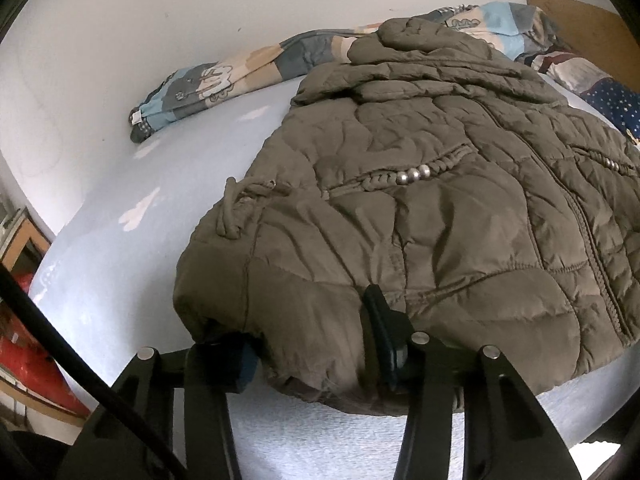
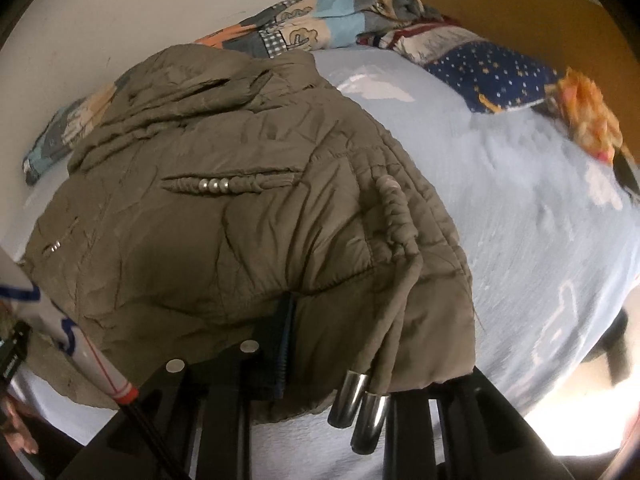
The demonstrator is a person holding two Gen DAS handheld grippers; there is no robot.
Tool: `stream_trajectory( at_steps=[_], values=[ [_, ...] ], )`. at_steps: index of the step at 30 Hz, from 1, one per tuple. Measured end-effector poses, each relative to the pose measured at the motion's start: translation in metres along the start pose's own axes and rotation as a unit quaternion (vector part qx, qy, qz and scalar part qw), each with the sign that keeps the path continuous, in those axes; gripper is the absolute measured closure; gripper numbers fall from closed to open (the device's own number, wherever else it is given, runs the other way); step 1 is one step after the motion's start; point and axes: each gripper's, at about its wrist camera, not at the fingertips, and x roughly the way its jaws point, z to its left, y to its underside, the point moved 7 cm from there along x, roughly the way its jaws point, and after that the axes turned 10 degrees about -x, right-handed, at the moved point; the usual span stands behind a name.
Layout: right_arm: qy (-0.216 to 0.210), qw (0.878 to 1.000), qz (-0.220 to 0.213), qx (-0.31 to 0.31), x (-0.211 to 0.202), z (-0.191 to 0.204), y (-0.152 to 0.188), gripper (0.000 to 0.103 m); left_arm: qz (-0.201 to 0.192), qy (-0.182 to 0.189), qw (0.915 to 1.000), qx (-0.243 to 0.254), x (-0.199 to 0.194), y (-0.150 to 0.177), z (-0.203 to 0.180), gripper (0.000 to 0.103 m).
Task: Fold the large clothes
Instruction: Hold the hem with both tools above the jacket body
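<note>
A large olive-brown quilted jacket (image 1: 440,208) lies spread on a pale blue bed sheet (image 1: 132,208), hood toward the wall. In the left wrist view my left gripper (image 1: 312,348) is shut on the jacket's near hem corner: one finger (image 1: 378,320) lies on top and the blue-padded one (image 1: 244,364) is at the fabric's edge. In the right wrist view my right gripper (image 2: 360,352) holds the other hem corner of the jacket (image 2: 200,240). Its ridged finger (image 2: 285,340) presses the fabric, and the second finger is hidden under the hem. Two drawstrings with metal tips (image 2: 360,404) hang over it.
A patchwork quilt (image 1: 220,80) is bunched against the white wall behind the jacket. A starred dark blue pillow (image 2: 488,68) and an orange cloth (image 2: 588,112) lie by the wooden headboard (image 2: 520,12). A person's white patterned sleeve (image 2: 48,320) shows at left. Bare sheet (image 2: 520,220) stretches right.
</note>
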Motion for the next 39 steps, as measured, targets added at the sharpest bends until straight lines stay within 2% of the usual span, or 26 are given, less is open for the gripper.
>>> stream_trajectory(
  at_steps=[13,39],
  values=[
    [0.033,0.999,-0.003,-0.042,-0.0011,0.0058,-0.0016,0.077,-0.009,-0.004,0.9998,0.015,-0.0017,-0.0010,-0.0040,0.063],
    [0.040,0.998,-0.007,-0.053,-0.0041,0.0069,-0.0012,0.077,-0.014,-0.005,0.9997,0.017,-0.0031,-0.0019,-0.0045,0.065]
  ],
)
